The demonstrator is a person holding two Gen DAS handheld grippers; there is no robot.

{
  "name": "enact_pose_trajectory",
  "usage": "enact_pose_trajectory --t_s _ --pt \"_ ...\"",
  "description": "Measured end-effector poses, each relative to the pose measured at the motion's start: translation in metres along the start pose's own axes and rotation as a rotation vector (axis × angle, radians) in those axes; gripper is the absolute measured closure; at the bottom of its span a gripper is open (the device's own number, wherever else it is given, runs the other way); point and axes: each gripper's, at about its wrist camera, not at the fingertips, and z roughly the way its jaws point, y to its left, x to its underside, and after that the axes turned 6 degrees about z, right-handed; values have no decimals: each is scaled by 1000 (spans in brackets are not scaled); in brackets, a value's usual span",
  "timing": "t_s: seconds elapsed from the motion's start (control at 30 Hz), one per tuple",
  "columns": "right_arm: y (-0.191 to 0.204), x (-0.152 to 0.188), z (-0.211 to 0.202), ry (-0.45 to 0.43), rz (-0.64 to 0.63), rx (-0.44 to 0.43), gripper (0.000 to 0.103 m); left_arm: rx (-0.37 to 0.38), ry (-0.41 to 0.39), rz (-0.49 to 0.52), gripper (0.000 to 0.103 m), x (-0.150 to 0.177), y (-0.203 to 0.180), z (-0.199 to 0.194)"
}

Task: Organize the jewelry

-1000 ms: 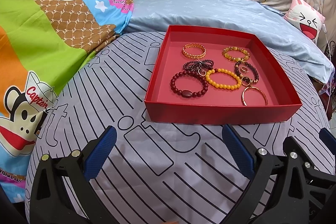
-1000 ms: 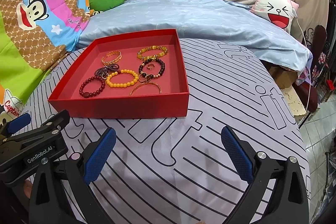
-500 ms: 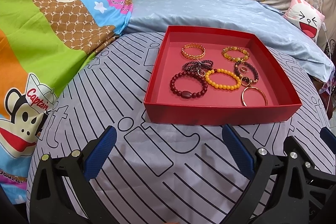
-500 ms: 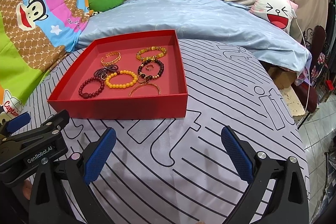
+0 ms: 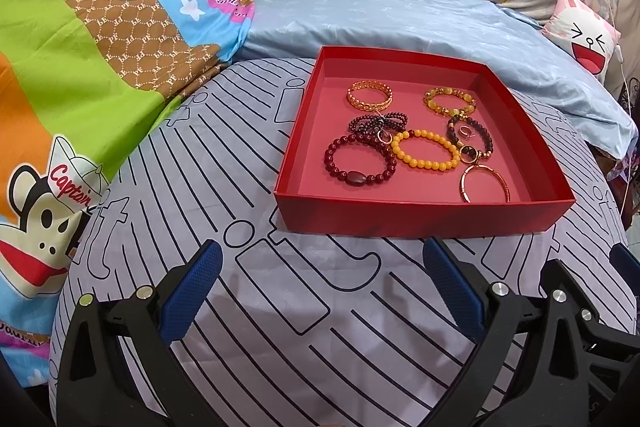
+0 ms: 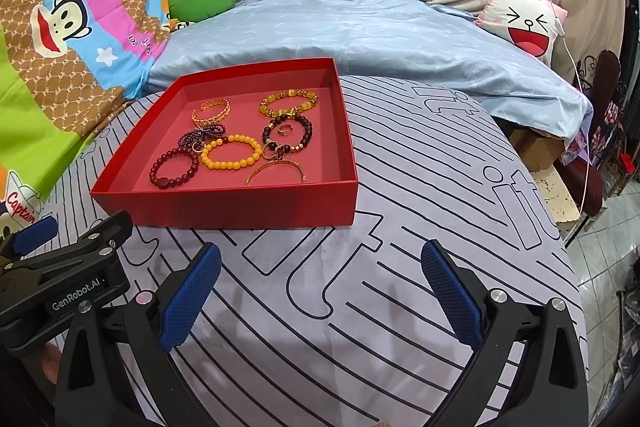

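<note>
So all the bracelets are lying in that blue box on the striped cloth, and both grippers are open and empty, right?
Nearly: the box is red, not blue, as both wrist views show. The bracelets lie inside it on the striped cloth, and both grippers are open and empty.

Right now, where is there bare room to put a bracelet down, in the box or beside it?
In the red box, the left strip beside the dark red bracelet is bare, and the right edge too. The middle is crowded with touching bracelets. The striped cloth right of the box is free.
</note>
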Motion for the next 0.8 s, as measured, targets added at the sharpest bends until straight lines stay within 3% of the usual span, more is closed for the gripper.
enact_pose_trajectory --t_s 0.8 --pt "0 -1 -1 1 -2 0 6 -14 0 -11 7 -1 3 -1"
